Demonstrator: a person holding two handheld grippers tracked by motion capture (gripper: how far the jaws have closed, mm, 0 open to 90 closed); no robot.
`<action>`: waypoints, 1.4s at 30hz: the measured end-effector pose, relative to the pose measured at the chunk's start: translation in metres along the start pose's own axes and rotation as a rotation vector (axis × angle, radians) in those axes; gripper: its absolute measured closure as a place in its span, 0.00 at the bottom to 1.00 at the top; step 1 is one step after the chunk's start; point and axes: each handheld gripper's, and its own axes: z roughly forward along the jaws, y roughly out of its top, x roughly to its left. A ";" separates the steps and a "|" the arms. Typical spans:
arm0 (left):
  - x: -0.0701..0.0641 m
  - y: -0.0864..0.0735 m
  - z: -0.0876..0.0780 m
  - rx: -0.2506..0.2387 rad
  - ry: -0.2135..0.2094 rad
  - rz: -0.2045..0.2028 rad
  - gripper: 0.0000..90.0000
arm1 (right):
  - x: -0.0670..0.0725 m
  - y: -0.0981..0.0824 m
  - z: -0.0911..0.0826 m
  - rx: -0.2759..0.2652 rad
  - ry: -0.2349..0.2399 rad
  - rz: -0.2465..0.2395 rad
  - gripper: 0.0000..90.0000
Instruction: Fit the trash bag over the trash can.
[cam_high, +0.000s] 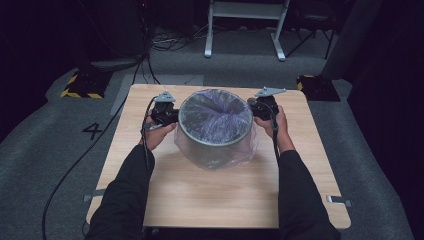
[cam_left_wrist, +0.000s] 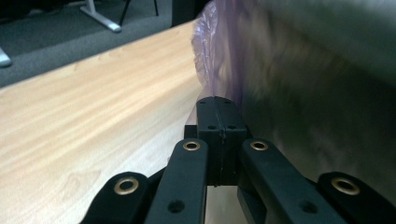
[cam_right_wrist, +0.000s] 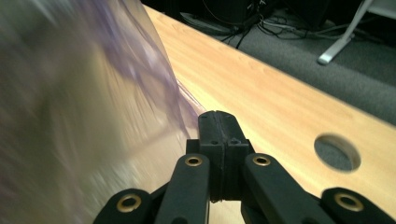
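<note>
A round metal bin (cam_high: 200, 150) stands at the middle of the wooden table (cam_high: 210, 195), lined with a thin purple-tinted plastic bag (cam_high: 216, 116) whose skirt hangs down over the outside (cam_high: 245, 150). My left gripper (cam_high: 173, 116) is at the bin's left side and my right gripper (cam_high: 254, 109) at its right side, both just under the rim. In the left gripper view the jaws (cam_left_wrist: 217, 105) are pressed together with the bag film (cam_left_wrist: 215, 51) meeting their tips. The right gripper view shows the same: shut jaws (cam_right_wrist: 218, 119), with taut film (cam_right_wrist: 154, 84) running to the tips.
The table has a round hole (cam_right_wrist: 337, 152) near its right side. Grey carpet surrounds it, with a "4" marked on the floor (cam_high: 92, 131), yellow-black weighted bases (cam_high: 80, 86) at both back corners, cables, and a white desk frame (cam_high: 245, 30) behind.
</note>
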 end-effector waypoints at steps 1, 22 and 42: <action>0.001 -0.003 0.001 0.008 0.006 0.001 1.00 | -0.001 -0.005 0.000 0.001 -0.001 0.012 1.00; -0.015 -0.053 -0.039 -0.014 0.033 0.056 0.84 | -0.012 -0.066 -0.025 0.017 -0.033 0.106 0.82; -0.068 -0.067 -0.066 0.022 -0.061 0.168 0.20 | 0.011 -0.076 -0.110 -0.069 0.059 -0.051 0.28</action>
